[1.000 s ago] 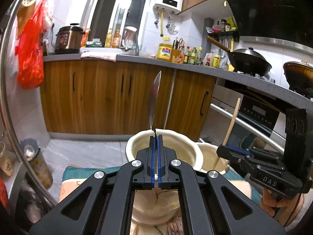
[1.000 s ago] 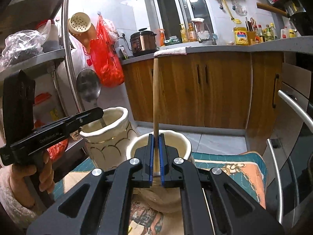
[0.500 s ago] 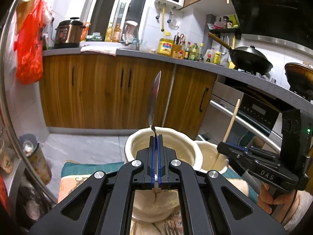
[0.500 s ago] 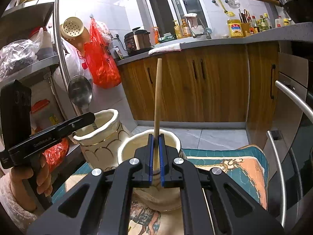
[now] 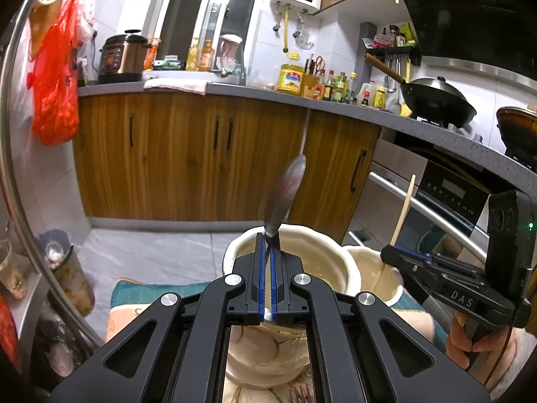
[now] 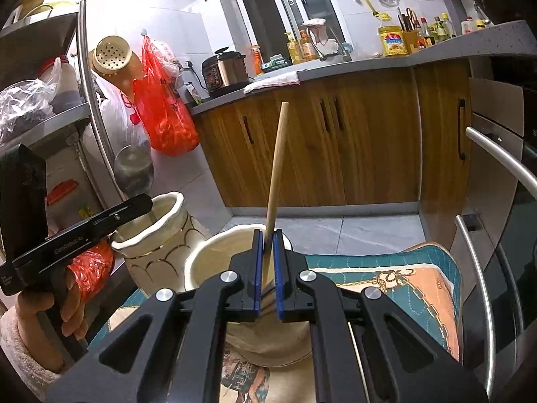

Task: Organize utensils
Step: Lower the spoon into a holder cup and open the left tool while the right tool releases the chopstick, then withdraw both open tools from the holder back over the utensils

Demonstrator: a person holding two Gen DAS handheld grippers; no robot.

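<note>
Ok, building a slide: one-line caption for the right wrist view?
Right gripper holds a wooden stick upright over a cream jar.

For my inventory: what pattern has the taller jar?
Cream with gold scallop lines, clearest in the right wrist view: taller jar.

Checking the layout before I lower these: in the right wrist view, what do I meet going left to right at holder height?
left gripper with the metal spoon → scalloped cream holder → wooden stick in the right gripper over the plain cream holder → oven handle
</note>
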